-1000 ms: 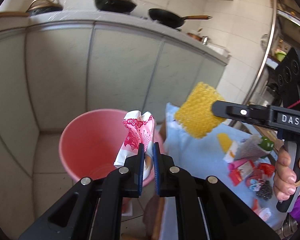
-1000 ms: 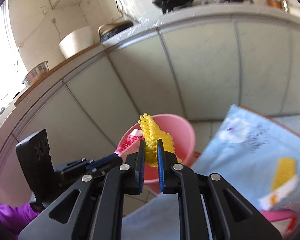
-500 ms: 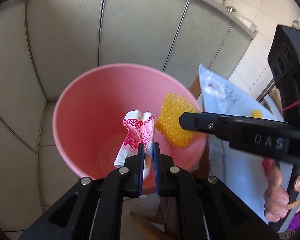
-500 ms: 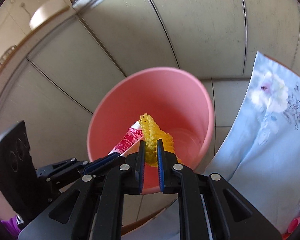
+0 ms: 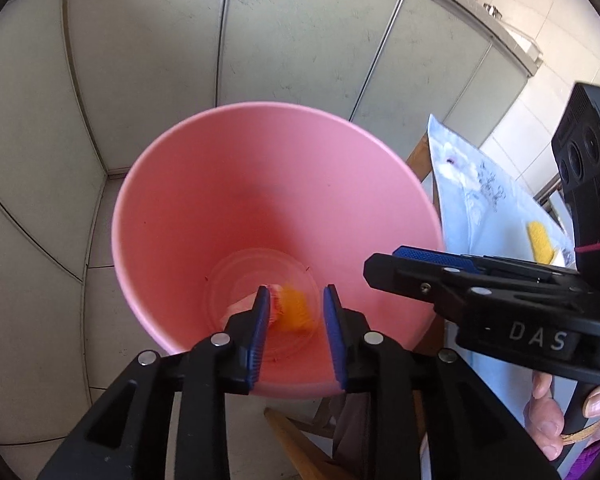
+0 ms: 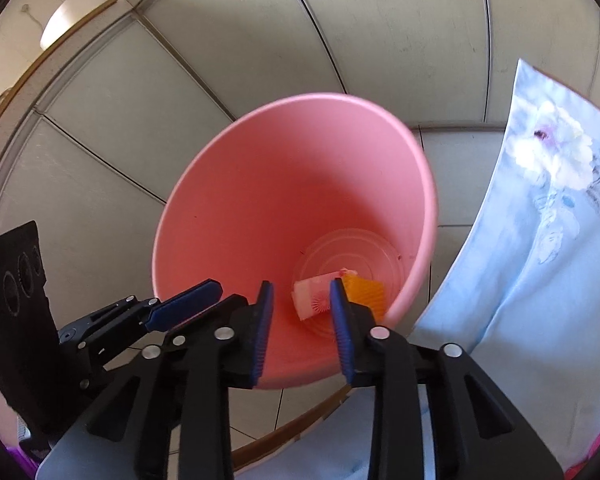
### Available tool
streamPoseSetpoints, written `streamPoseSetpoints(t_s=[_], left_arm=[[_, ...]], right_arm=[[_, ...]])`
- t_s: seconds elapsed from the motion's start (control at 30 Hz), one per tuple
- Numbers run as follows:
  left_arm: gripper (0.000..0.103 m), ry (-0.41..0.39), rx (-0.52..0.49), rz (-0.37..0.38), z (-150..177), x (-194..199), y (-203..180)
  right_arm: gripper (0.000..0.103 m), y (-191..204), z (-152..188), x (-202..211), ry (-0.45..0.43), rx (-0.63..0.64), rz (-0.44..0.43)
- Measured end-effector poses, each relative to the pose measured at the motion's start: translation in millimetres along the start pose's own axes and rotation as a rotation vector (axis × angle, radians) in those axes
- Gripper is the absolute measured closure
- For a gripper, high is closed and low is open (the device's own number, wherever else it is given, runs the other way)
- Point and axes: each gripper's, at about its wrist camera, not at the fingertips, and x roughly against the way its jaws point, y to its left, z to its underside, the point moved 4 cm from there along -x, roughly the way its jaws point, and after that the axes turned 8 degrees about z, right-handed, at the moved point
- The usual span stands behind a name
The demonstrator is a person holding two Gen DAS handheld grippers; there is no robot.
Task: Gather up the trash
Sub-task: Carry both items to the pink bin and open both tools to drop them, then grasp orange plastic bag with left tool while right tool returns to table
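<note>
At pink bin (image 6: pixel 220 216) bottom | yellow mesh (image 6: pixel 366 294) flat | patterned wrapper (image 6: pixel 312 296) beside, touching

Both wrist views look steeply down from just above the bin (image 5: pixel 204 216), close to its rim. The left view catches the right tongs (image 5: pixel 384 266) at its right edge; the right view catches the left tongs (image 6: pixel 188 300) at lower left. Both share the bin's inside (image 6: pixel 260 216) and the cupboard doors (image 5: pixel 300 40) behind.
</note>
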Motion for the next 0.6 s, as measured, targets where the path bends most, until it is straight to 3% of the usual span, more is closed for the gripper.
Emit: streamPoseSetpoints(t_s=[0.2, 0.43, 0.6], left_arm=[[0.076, -0.082, -0.001, 0.049, -1, 27, -7], [0.065, -0.173, -0.070, 0.152, 0, 65, -37], [0.063, -0.201, -0.154, 0.235, 5, 83, -72]], right_arm=[[0.067, 6, 5, 22, -0.070, 0.021, 0.015], [0.067, -21, 17, 79, -0.186, 0.042, 0.052], [0.067, -48, 40, 131, -0.262, 0.039, 0.102]])
